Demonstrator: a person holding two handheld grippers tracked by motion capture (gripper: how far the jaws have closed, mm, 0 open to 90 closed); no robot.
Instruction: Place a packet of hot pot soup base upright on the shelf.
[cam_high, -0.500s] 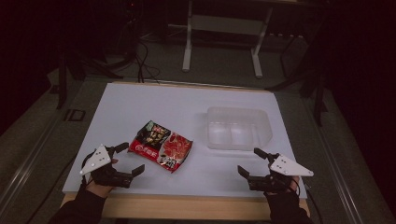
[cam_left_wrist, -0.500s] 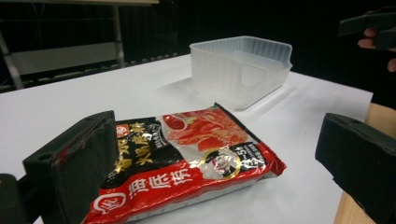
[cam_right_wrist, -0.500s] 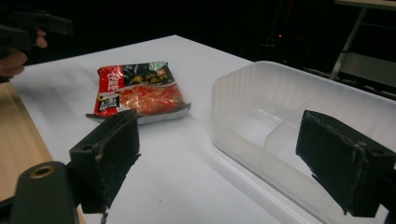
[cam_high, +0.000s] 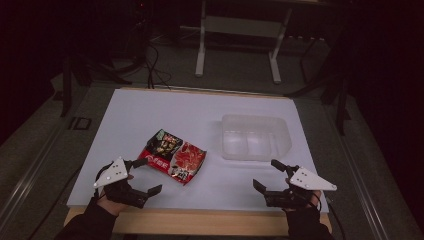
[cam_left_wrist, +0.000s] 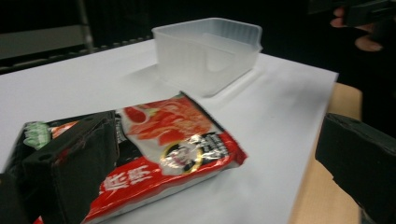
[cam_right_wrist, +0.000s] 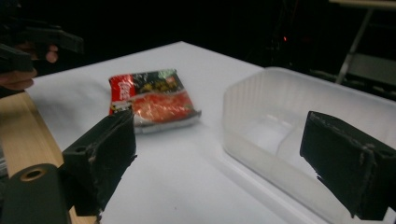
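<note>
At the near edge of the table (cam_high: 210, 107), two hand-held grippers are seen from above. The left gripper (cam_high: 142, 176) is held with its jaws spread wide and nothing pinched between them; one jaw tip is placed just beside the near corner of the red snack packet (cam_high: 172, 155), though whether it touches cannot be told. In the left gripper view the packet (cam_left_wrist: 154, 149) is seen lying flat between the two jaws, partly hidden behind one of them. The right gripper (cam_high: 267, 175) is likewise held with its jaws spread and empty, near the front wall of the clear plastic container (cam_high: 256, 137) but apart from it.

The packet is found left of the container, well clear of it, tilted on the white sheet. In the right gripper view, the packet (cam_right_wrist: 152, 100) and the container (cam_right_wrist: 299, 121) are both seen beyond the jaws. Further back, a stand and dark floor are made out dimly.

The work in hand is judged to be moving the packet into the container. Several risks can be foreseen. The packet is flat and glossy, so it could be pushed along the sheet rather than caught if the jaws are closed too high on its edge. A pinch on a thin corner alone could let it slip or swing. The light container could be nudged away if it is bumped by the right gripper.
</note>
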